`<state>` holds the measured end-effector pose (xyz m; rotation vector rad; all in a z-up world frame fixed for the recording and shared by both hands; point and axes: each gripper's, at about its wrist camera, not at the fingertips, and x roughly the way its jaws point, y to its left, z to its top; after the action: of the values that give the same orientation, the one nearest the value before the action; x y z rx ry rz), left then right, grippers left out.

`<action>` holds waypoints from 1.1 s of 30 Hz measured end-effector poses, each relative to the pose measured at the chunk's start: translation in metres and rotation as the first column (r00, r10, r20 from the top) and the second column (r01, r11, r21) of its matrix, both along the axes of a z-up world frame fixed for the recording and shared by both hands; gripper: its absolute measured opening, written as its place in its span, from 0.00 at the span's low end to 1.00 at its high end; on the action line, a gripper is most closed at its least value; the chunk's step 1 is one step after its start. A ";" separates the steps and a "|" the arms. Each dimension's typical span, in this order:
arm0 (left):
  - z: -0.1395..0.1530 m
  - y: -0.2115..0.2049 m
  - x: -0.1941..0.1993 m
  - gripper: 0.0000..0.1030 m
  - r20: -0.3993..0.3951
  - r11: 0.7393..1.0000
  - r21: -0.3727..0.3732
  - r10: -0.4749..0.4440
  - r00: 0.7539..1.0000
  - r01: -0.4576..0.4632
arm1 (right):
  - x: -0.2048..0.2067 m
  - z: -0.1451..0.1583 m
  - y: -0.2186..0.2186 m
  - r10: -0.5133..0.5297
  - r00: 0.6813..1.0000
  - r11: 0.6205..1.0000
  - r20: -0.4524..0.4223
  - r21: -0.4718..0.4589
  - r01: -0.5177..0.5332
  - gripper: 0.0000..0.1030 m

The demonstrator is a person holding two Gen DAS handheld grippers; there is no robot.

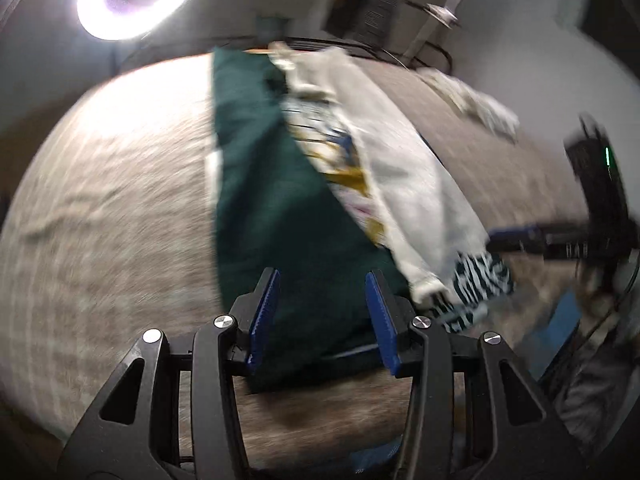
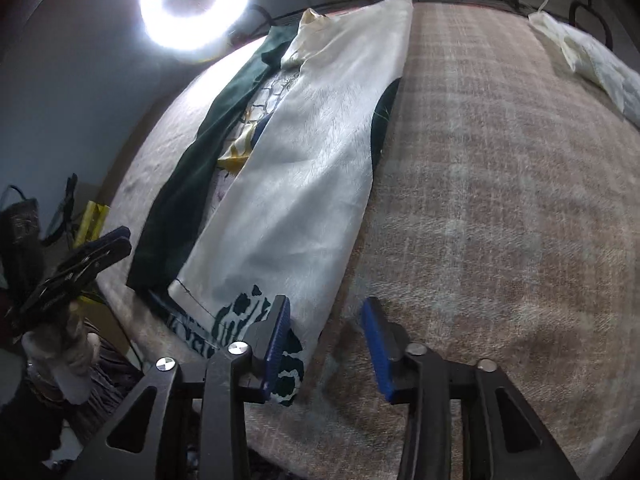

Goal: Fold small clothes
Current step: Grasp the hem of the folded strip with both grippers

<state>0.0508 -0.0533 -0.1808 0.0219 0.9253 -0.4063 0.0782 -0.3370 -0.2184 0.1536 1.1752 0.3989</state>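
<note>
Plaid-blanketed surface (image 2: 500, 200), ring light (image 2: 195, 2) at 11 o'clock. Stacked clothes: cream garment (image 2: 304, 168) atop green cloth (image 1: 280, 220). Your left gripper (image 1: 322, 312) stood open over the green hem; right gripper (image 2: 326, 344) open, empty, straddling the cream hem. You should pinch both corners evenly.

Each camera sits on its own tongs, looking down close at the table (image 1: 100, 200). Both see the same white cloth (image 2: 304, 168) and the ring lamp (image 2: 195, 4) behind.
</note>
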 end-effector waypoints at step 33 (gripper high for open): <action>-0.012 -0.043 -0.025 0.04 0.026 0.975 0.108 -0.195 0.980 0.191 | -0.025 -0.002 -0.012 -0.005 1.000 0.993 0.016 0.114 0.003 0.50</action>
<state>0.0255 -0.0963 -0.1932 0.2169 0.9104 -0.5356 0.0528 -0.3488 -0.2205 0.2516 1.1368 0.4635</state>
